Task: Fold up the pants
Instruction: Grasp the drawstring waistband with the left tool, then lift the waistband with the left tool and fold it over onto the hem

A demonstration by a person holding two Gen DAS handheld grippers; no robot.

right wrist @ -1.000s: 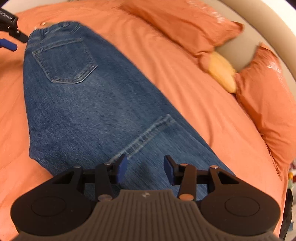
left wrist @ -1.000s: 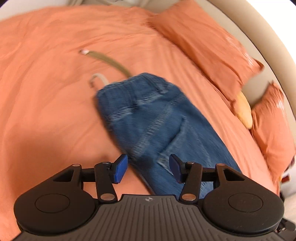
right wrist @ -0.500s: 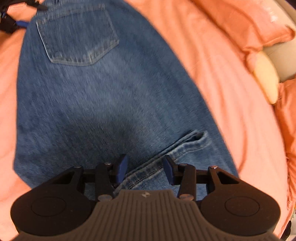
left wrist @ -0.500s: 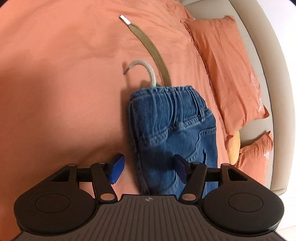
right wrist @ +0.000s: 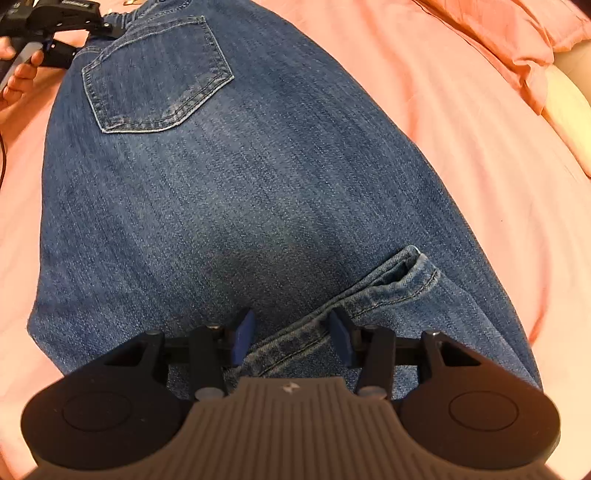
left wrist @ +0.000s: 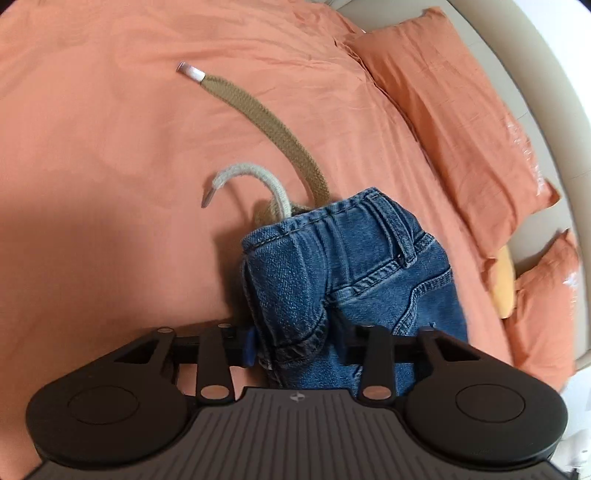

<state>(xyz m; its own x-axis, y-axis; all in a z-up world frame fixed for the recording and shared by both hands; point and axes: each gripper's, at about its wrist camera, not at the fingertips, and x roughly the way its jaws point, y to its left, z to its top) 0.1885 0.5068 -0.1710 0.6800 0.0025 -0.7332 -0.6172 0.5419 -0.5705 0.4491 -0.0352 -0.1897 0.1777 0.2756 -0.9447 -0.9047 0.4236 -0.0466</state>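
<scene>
Slippage is the risk in the left wrist view: the left gripper [left wrist: 295,341] is closing on a bunched edge of the jeans [left wrist: 347,280] just below the waistband, and the pads look to be squeezing the denim already. The bunch is thick, so I judge that a bite on only the top layer would let the lower layer stay behind when lifted. The belt [left wrist: 258,122] and a pale cord [left wrist: 255,177] trail from the waistband across the bedsheet [left wrist: 92,147] and could drag or snag. The jeans lie directly between and ahead of the jaws, on the bed beside the pillows [left wrist: 454,107].

Right wrist view: the right gripper [right wrist: 291,338] is opening, its pads straddling a hem [right wrist: 369,295] that crosses the flat leg; the hem sits between the jaws, apparently unpinched. Closing here may catch the leg fabric beneath as well. The jeans [right wrist: 221,203] stretch away toward the back pocket [right wrist: 155,74], where the left gripper [right wrist: 74,29] holds the waist.
</scene>
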